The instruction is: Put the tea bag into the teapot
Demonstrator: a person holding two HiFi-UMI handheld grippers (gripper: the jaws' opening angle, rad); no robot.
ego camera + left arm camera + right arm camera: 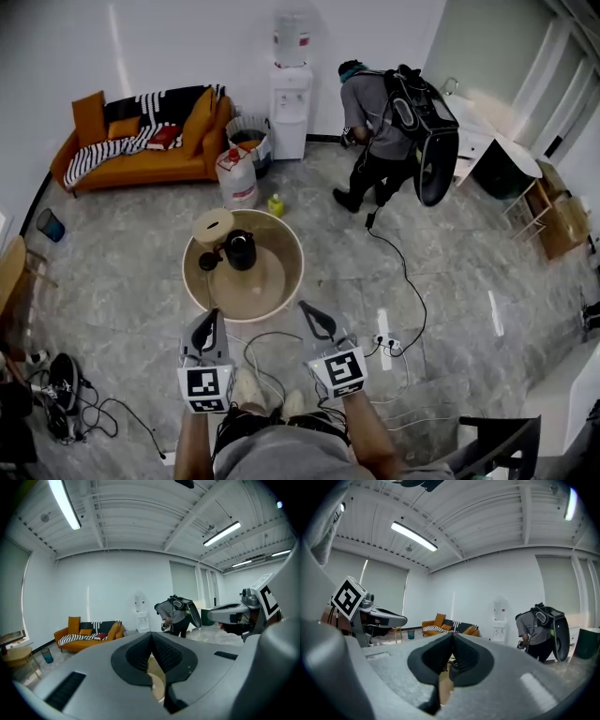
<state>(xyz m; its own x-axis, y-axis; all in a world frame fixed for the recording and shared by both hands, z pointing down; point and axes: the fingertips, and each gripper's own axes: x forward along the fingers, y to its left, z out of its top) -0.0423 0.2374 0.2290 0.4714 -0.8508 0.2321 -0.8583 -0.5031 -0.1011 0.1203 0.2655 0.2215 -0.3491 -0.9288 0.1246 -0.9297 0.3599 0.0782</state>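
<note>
A black teapot point(240, 249) stands on the far left part of the round wooden table point(281, 281), beside a round tan lid or box point(213, 226) and a small dark cup point(208, 262). I cannot make out a tea bag in any view. My left gripper point(214, 316) and right gripper point(306, 307) hover at the table's near edge, short of the teapot, both pointing about level. In the left gripper view the left gripper point(151, 637) has its jaws together with nothing between them. The right gripper point(451, 638) is shut and empty too.
A person with a large backpack point(384, 122) bends over at the back right. An orange sofa point(141, 141), a water dispenser point(291, 108), a big water jug point(236, 176) and a small yellow bottle point(276, 204) lie beyond the table. Cables and a power strip point(387, 343) run over the floor.
</note>
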